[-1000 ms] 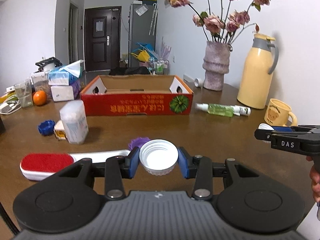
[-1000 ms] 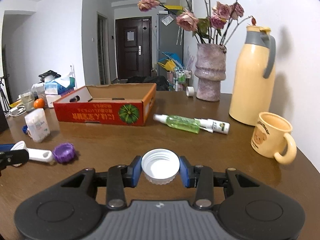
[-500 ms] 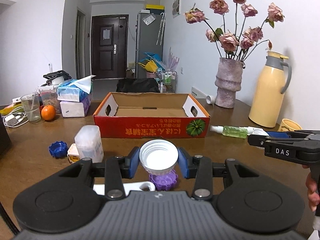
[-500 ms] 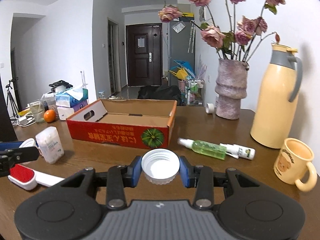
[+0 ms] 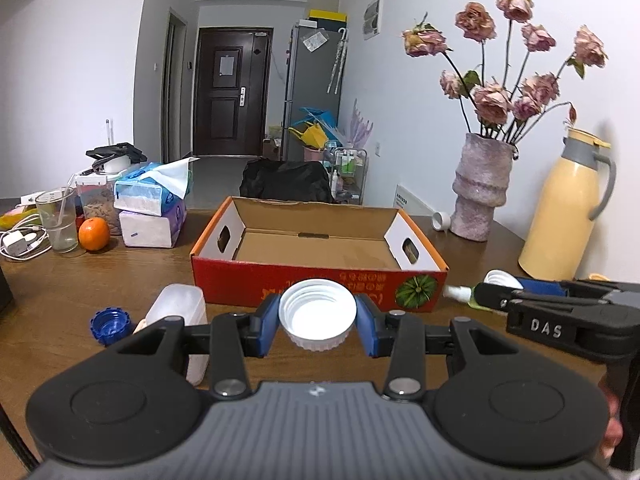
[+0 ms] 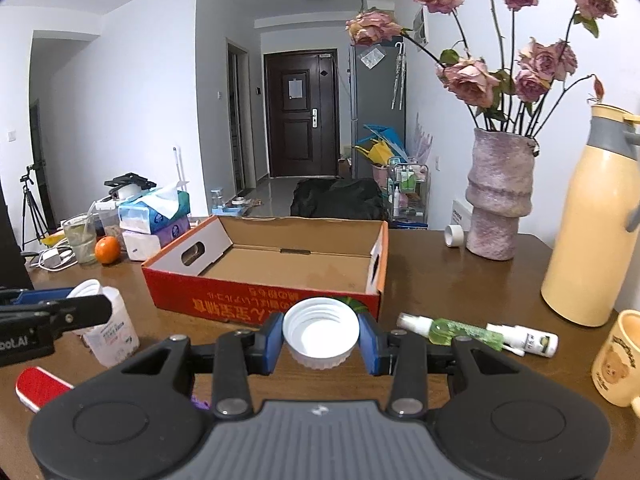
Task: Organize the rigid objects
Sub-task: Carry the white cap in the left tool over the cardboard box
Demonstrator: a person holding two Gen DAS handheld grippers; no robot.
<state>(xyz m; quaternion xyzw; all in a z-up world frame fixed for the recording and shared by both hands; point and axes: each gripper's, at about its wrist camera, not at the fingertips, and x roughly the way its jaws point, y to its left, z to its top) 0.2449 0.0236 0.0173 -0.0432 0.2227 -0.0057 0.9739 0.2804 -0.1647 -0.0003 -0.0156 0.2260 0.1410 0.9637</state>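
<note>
Caps first: each gripper carries one. The left gripper point(image 5: 317, 318) has its blue pads closed against the sides of a white cap point(image 5: 317, 314), open side up, and the right gripper point(image 6: 321, 334) pinches a second white cap point(image 6: 321, 330) the same way; both sit level and clear of the table point(image 6: 440, 280). Just beyond the left tool's fingertips, slightly to its left, stand a clear plastic container point(image 5: 180, 312) and a blue cap point(image 5: 110, 322). Past the right tool's tips, off to its right, lie a green spray bottle point(image 6: 452, 330) and a small white tube point(image 6: 524, 338). Straight ahead of both is the open cardboard box point(image 5: 318, 284), its near wall facing the tools, apparently where the caps belong. Farther right stand the vase point(image 6: 500, 204) and the yellow thermos point(image 6: 596, 232).

Risks: the grip is only on each cap's ribbed rim, so a tilt or bump against the box wall could pop one free; two tools converging on one box might also knock each other.
</note>
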